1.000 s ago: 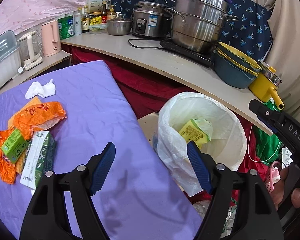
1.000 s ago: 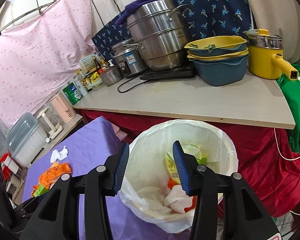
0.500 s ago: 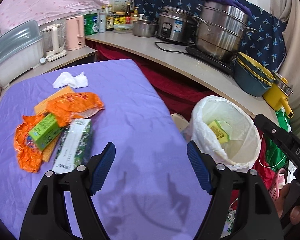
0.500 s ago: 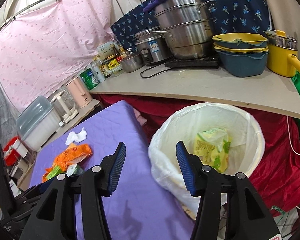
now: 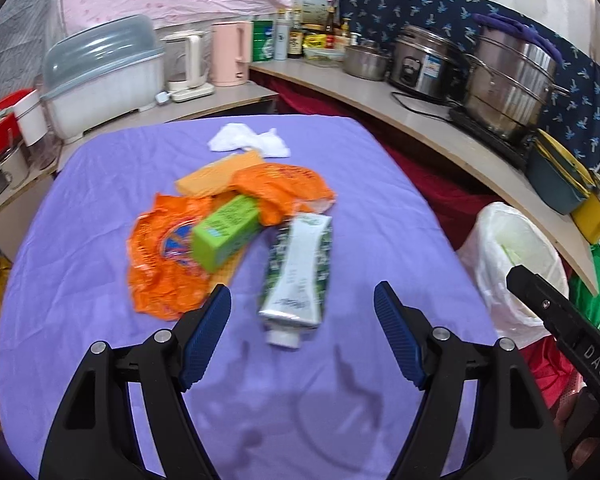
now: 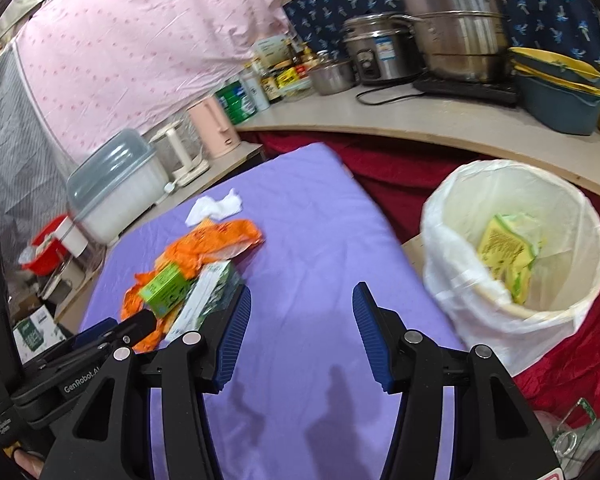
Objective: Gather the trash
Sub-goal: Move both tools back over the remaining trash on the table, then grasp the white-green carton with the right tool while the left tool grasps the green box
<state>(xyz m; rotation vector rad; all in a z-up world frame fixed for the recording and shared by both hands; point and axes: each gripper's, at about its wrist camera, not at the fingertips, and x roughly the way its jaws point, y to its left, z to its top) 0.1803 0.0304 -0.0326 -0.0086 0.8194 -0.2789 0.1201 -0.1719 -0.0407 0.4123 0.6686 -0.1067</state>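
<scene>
A heap of trash lies on the purple-covered table point(image 5: 80, 312): a white-and-green carton point(image 5: 298, 268), a small green box point(image 5: 224, 232), orange wrappers point(image 5: 160, 264), a flat yellow-orange piece point(image 5: 216, 176) and a crumpled white tissue point(image 5: 248, 142). My left gripper point(image 5: 300, 292) hovers open just short of the carton, with nothing between its fingers. My right gripper point(image 6: 300, 292) is open and empty over bare cloth, between the heap point(image 6: 204, 256) and the bin point(image 6: 440, 216). The white-lined bin stands beside the table's right edge and holds a yellow-green packet point(image 6: 504, 248).
A curved counter point(image 5: 440, 120) behind carries steel pots point(image 5: 508, 80), a rice cooker point(image 5: 424, 64), stacked bowls, bottles, a pink kettle point(image 5: 228, 52) and a lidded plastic box point(image 5: 100, 76). Red cloth hangs below the counter. The right gripper's body point(image 5: 560, 316) shows at the left view's right edge.
Both views have swung left, from the bin to the table. The trash heap now lies in front of the left gripper, and the right gripper's jaws stand a little wider.
</scene>
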